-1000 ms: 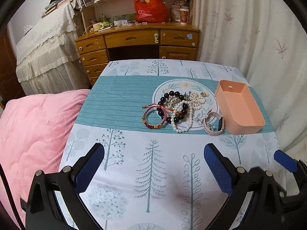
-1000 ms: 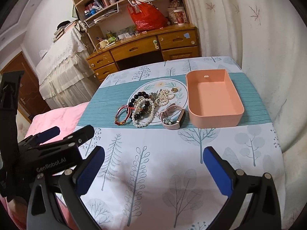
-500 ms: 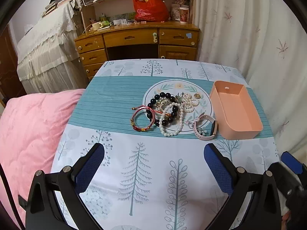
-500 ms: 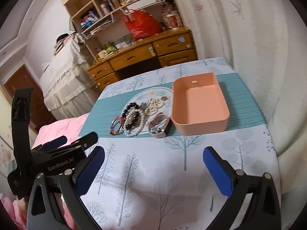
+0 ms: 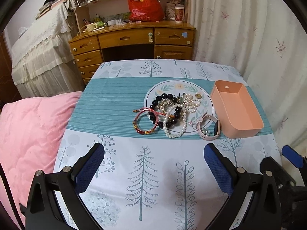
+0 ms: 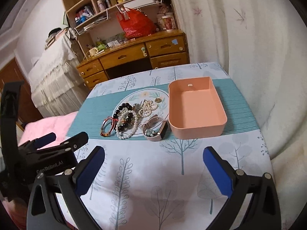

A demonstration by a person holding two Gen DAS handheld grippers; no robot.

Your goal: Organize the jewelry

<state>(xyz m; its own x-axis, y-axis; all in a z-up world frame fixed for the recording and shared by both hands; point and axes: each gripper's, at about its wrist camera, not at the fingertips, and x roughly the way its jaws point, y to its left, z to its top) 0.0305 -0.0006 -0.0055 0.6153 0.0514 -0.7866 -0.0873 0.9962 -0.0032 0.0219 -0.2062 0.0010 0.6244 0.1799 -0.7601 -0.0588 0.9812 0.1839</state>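
Observation:
A heap of jewelry lies on the tablecloth: a red cord bracelet point(image 5: 145, 122) point(image 6: 107, 127), a black bead bracelet point(image 5: 166, 112), a white pearl strand point(image 5: 177, 130) point(image 6: 127, 134) and a pink watch point(image 5: 209, 128) point(image 6: 156, 129). An empty peach box point(image 5: 238, 113) point(image 6: 197, 111) stands just right of the heap. My left gripper point(image 5: 153, 167) is open and empty, above the near part of the table. My right gripper point(image 6: 153, 169) is open and empty, to its right. The left gripper also shows in the right wrist view point(image 6: 51, 149).
The table point(image 5: 115, 103) carries a tree-print cloth with a teal band. A pink quilt point(image 5: 28, 134) lies at the left. A wooden desk point(image 5: 132, 40) with a red bag point(image 5: 144, 5) stands behind. White curtains point(image 5: 249, 38) hang at the right.
Both grippers have shifted sideways and stayed open. In the left wrist view the heap has drifted back toward the right; in the right wrist view the box has come nearer the centre.

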